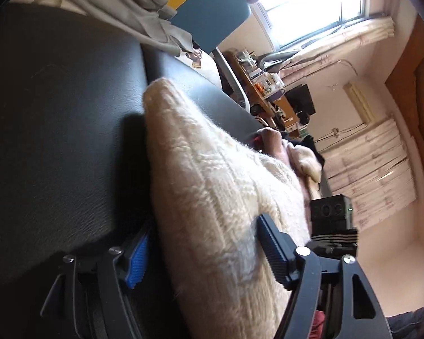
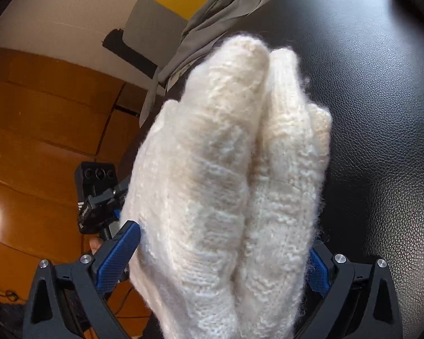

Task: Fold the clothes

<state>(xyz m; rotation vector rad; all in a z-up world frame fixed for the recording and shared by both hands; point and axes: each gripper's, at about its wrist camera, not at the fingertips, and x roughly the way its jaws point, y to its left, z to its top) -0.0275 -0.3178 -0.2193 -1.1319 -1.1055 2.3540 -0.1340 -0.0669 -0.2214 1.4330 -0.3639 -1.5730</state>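
A cream knitted sweater [image 1: 212, 186] lies bunched in a thick fold on a black leather surface [image 1: 56, 113]. My left gripper [image 1: 203, 226] stands open around the near end of the fold. Its blue left pad [image 1: 137, 257] is just clear of the wool, and the right finger lies against it. In the right wrist view the same sweater [image 2: 226, 169] fills the wide gap of my right gripper [image 2: 222, 238]. That gripper is open, with both blue pads at the wool's sides. The leather surface [image 2: 376, 113] runs off to the right.
A grey garment [image 1: 144, 8] lies crumpled at the far end of the surface, seen also in the right wrist view [image 2: 212, 14]. Beyond the edge are a cluttered wooden desk [image 1: 263, 84], a bright window [image 1: 311, 0] and a brown wooden floor [image 2: 42, 113].
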